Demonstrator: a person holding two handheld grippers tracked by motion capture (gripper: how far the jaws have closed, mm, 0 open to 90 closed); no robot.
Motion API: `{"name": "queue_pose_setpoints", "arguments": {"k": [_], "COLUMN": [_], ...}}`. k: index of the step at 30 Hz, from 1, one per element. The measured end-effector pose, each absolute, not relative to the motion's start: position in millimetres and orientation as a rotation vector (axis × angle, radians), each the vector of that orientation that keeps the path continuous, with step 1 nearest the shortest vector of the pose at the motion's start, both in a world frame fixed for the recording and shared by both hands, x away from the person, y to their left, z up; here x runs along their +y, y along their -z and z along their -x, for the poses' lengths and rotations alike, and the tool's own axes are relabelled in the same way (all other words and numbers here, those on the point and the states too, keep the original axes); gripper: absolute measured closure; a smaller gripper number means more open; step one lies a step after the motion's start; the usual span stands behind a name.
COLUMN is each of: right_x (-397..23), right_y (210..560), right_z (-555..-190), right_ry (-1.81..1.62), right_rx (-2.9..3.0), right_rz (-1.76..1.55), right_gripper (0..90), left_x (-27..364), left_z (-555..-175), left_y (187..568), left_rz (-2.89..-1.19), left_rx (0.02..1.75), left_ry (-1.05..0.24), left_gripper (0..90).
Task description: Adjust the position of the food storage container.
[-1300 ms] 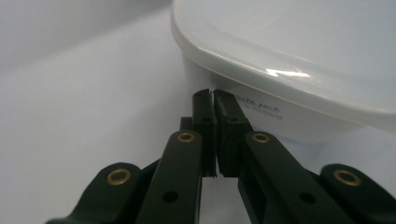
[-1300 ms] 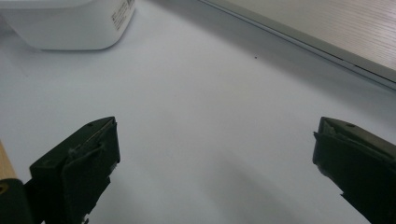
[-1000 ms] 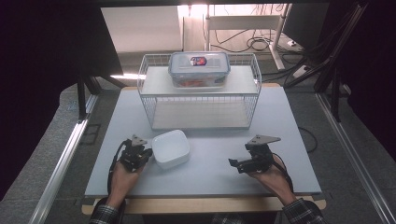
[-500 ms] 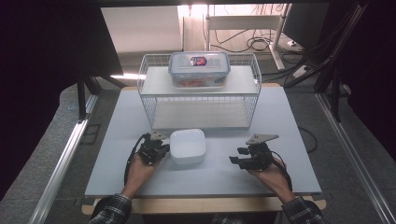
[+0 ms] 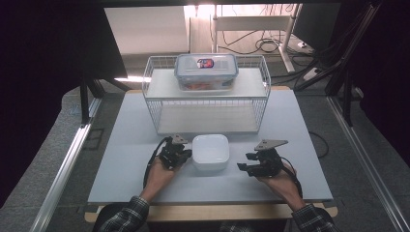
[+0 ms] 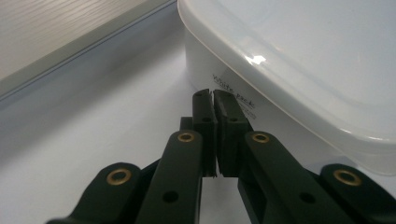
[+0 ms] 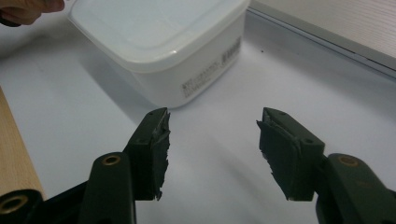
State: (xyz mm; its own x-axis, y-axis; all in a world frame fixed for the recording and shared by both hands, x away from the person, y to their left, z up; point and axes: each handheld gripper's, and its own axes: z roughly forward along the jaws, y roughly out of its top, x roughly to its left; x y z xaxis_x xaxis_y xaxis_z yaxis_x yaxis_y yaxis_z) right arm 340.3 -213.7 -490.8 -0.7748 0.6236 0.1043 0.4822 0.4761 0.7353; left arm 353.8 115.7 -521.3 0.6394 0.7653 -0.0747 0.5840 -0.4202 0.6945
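Observation:
A white square lidded container (image 5: 211,152) sits on the white table, in front of the wire rack. My left gripper (image 5: 186,155) is at its left side, jaws shut with nothing between them. In the left gripper view the shut tips (image 6: 214,95) rest against the container's side wall (image 6: 299,60), just under the lid's rim. My right gripper (image 5: 242,167) stays a short way to the container's right. Its jaws (image 7: 212,126) are open and have just been opening a little, with bare table between them. The container (image 7: 159,42) lies beyond them, apart from the pads.
A white wire rack (image 5: 208,104) stands at the back of the table, with a clear lidded box (image 5: 206,71) on its top shelf. The table's wooden front edge (image 7: 14,154) runs close to the right gripper. Bare table (image 5: 121,159) lies to the left.
My left hand has moved right along the table, and the white container has slid right with it, from the left part to the middle. The right hand has kept its place.

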Motion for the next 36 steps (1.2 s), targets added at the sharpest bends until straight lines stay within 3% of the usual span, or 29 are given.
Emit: {"name": "queue_pose_setpoints", "arguments": {"k": [9,14,19,25,26,36], "right_x": [-216,-220,-222,-224,-224,-227], "right_y": [489,487,487,488,488,491], "right_z": [-338,-337,-337,-337,-337,-338], "right_ry": [-1.202,-1.24,-1.264,-1.278,-1.286,-1.294], "right_rx": [2.526,2.483,2.46,2.449,2.446,2.443], "right_rz": [-0.958,-0.936,-0.941,-0.935,-0.932,-0.931], "right_gripper": [36.0,26.1,20.3,13.6,12.0,5.5], "left_x": [113,128,144,154,155,162], "left_z": [-353,-344,-333,-321,-319,-306], "left_y": [516,506,500,499,500,509], "left_rz": [-2.159,-2.119,-2.059,-2.033,-2.03,-2.042], "left_rx": [1.024,1.027,1.02,0.974,0.968,0.938], "left_ry": [-0.353,-0.384,-0.385,-0.375,-0.373,-0.362], "left_gripper": [83.4,61.0,51.1,34.3,28.2,17.4]}}
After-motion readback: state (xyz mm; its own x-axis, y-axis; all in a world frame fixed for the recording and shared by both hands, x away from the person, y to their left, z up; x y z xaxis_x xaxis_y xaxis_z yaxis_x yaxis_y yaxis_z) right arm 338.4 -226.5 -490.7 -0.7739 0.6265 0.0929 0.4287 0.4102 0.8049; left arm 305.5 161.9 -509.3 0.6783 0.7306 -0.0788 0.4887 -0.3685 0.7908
